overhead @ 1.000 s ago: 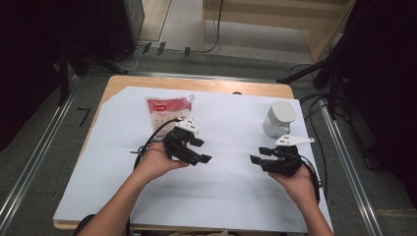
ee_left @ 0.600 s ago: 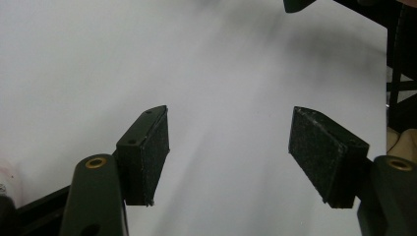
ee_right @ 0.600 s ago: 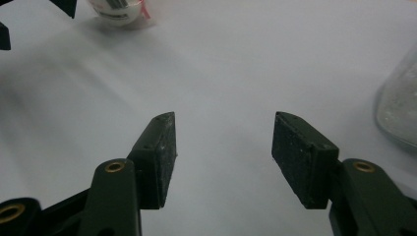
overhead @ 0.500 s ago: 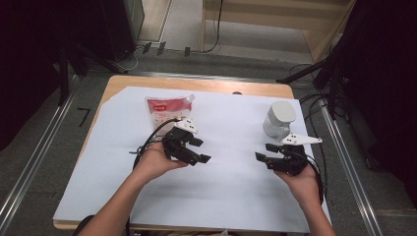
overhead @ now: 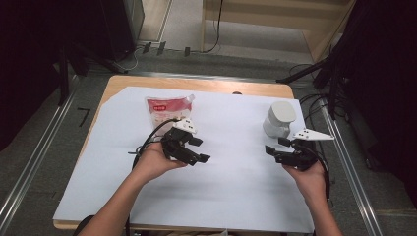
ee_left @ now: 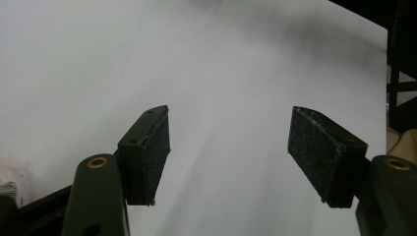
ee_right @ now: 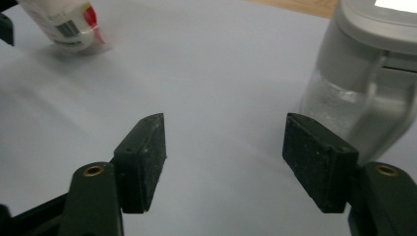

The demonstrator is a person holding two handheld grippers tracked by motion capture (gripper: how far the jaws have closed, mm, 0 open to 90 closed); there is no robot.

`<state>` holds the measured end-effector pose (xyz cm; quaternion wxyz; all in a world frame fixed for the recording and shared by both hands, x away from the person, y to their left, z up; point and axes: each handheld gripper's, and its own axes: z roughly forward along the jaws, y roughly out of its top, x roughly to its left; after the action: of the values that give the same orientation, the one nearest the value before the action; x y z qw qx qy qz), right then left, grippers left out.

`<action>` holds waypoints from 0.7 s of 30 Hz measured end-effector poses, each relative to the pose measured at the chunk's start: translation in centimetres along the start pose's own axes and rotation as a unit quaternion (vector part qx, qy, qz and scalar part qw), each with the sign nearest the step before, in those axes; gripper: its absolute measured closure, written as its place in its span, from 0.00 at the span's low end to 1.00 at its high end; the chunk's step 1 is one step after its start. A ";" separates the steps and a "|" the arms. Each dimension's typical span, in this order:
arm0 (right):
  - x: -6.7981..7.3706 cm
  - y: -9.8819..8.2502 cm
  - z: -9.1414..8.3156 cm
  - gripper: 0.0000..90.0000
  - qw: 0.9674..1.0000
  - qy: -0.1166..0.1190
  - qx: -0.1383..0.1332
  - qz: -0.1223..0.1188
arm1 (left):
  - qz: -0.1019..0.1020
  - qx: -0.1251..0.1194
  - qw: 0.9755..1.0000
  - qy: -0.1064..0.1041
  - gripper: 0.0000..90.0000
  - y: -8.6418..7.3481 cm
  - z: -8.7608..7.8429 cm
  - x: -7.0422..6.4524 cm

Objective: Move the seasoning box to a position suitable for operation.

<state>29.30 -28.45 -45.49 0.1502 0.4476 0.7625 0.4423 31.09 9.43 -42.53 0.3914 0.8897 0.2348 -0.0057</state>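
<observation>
The right gripper (overhead: 279,149) has slid a little toward the right edge of the table since a second ago, and it now sits just in front of the white lidded container (overhead: 279,119), close beside it but not touching. Its jaws have just been opening; they stand wide apart with only bare white sheet (overhead: 236,187) between them. In the right gripper view the container (ee_right: 366,93) stands upright just past the right-hand jaw, clear lower body under a grey-white lid, with its handle toward the camera.

The left gripper (overhead: 197,149) holds the same spot as before, mid-table, its jaws spread just as they were and nothing between them. The red-and-white pouch (overhead: 168,110) lies flat behind the left hand (overhead: 153,161), exactly where it lay earlier. The container has not shifted either.
</observation>
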 end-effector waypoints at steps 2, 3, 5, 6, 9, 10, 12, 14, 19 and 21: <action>-0.4 0.1 -0.1 0.33 1.000 -0.007 -0.001 0.007 | -0.002 -0.004 1.000 0.002 0.37 0.0 0.0 0.0; -0.7 0.1 -0.3 0.33 1.000 -0.007 -0.003 0.013 | -0.003 -0.004 1.000 0.001 0.37 0.0 -0.1 0.0; -1.2 0.2 -0.4 0.31 1.000 -0.012 -0.008 0.023 | -0.003 -0.005 1.000 0.001 0.37 -0.1 -0.1 0.0; -1.4 0.2 -0.4 0.29 0.999 -0.014 -0.011 0.028 | -0.003 -0.004 1.000 0.001 0.37 -0.1 -0.1 0.0; -1.9 0.4 -0.4 0.24 0.999 -0.037 -0.014 0.030 | -0.002 -0.003 1.000 0.000 0.37 -0.1 -0.1 0.0; -2.1 0.4 -0.4 0.24 0.999 -0.041 -0.013 0.032 | -0.001 -0.002 1.000 0.000 0.37 -0.1 -0.1 0.0; -2.5 0.5 -0.2 0.22 0.998 -0.049 -0.014 0.036 | -0.004 -0.002 1.000 0.000 0.37 -0.2 -0.1 -0.1; -2.7 0.7 -0.1 0.20 0.997 -0.065 -0.015 0.042 | -0.002 -0.001 1.000 0.002 0.37 -0.3 -0.2 -0.1; -3.2 1.5 0.6 0.16 0.994 -0.094 -0.021 0.044 | -0.006 0.000 1.000 0.002 0.37 -0.5 -0.1 -0.2; -3.4 1.9 1.0 0.15 0.994 -0.098 -0.019 0.046 | -0.006 0.001 1.000 0.000 0.37 -0.5 -0.1 -0.3</action>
<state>32.80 -30.28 -45.11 0.2120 0.5206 0.7140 0.4173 30.63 9.70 -42.77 0.3903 0.8887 0.2405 -0.0086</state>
